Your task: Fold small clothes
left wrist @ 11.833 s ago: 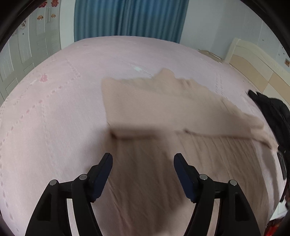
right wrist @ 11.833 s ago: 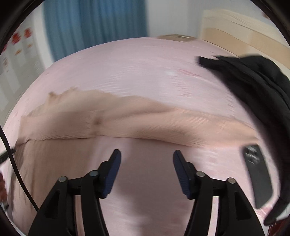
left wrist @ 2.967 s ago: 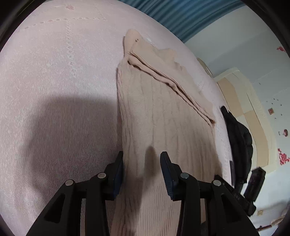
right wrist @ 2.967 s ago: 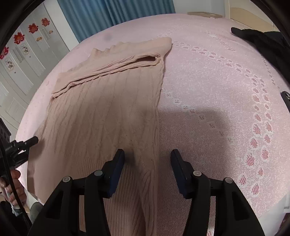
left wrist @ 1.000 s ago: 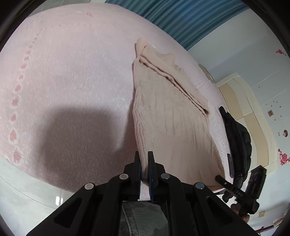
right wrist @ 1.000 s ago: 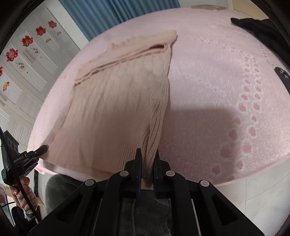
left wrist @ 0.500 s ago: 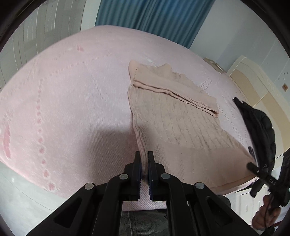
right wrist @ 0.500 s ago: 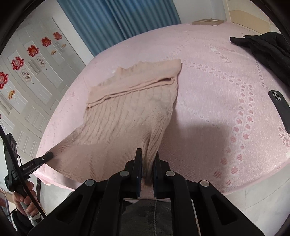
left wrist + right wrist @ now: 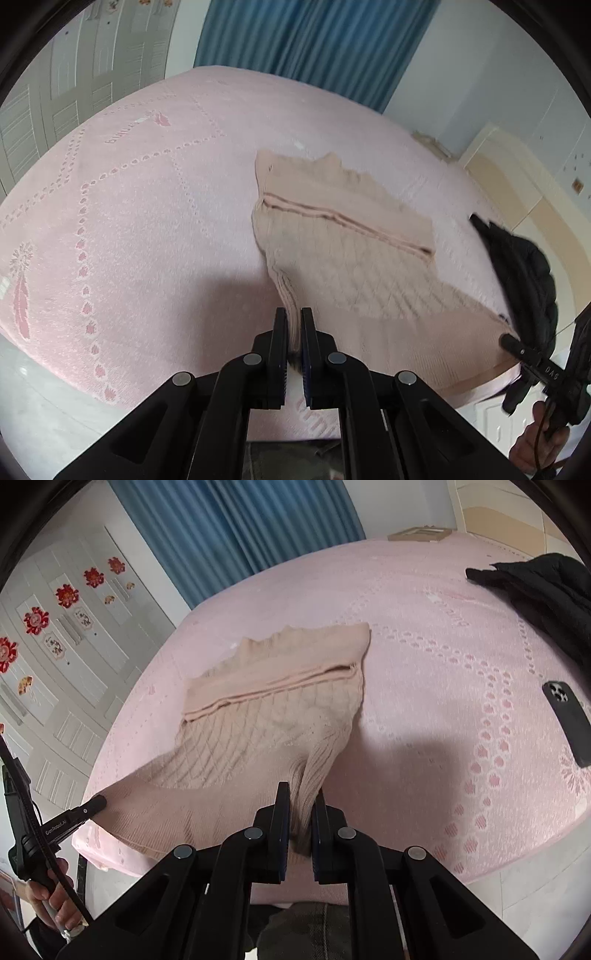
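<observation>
Beige knit sweater (image 9: pixel 343 254) on pink bed (image 9: pixel 129 206), hem raised off near edge, left gripper (image 9: pixel 293 325) and right gripper (image 9: pixel 300 805) each pinching 1 hem corner, black jacket (image 9: pixel 546 590) and phone (image 9: pixel 569 720) well apart rightward.

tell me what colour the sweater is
Beige, with a diamond cable knit; the sweater shows best in the right wrist view.

Beige cable-knit sweater (image 9: pixel 347 254), sleeves folded across its chest, lies on the pink bedspread (image 9: pixel 140 206) with collar far, ribbed hem lifted off the bed at both near corners.
</observation>
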Demonstrator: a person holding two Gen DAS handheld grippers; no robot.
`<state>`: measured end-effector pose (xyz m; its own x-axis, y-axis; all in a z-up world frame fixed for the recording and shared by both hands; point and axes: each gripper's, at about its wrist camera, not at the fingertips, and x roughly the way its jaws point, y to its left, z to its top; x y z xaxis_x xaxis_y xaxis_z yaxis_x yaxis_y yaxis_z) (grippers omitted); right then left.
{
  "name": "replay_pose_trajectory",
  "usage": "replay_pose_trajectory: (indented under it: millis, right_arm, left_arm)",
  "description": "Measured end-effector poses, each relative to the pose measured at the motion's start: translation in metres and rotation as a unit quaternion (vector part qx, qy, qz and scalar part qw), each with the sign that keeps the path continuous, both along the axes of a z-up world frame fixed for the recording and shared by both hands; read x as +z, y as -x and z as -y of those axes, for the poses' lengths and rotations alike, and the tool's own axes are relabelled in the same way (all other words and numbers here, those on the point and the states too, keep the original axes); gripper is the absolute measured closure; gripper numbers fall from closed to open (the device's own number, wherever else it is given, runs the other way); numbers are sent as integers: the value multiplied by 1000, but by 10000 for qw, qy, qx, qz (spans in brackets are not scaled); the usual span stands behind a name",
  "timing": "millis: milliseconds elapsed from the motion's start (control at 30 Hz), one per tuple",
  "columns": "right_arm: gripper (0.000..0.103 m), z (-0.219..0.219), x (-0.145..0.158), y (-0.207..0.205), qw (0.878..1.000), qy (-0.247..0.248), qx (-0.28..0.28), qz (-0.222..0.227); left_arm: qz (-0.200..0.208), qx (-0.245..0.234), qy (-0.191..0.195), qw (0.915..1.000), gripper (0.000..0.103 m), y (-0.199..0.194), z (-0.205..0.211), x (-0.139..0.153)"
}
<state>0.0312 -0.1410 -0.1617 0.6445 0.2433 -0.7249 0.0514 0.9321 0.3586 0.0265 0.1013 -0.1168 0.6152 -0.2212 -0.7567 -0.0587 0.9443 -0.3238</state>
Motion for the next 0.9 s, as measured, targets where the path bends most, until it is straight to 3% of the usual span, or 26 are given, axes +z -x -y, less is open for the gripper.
replay_pose_trajectory:
  millis: [267,567,900]
  right_arm:
    - [94,-10,23,-14,9994,312,-27,127]
    - [94,-10,39,-29,9992,333,-46,224]
    - [94,3,48,-65,9996,-123,-174,198]
  left_arm:
    - [165,63,40,9998,96,-13,-5,13]
    - [321,56,-18,9995,96,-33,-2,30]
    - [258,330,260,9988,96,-74,-12,35]
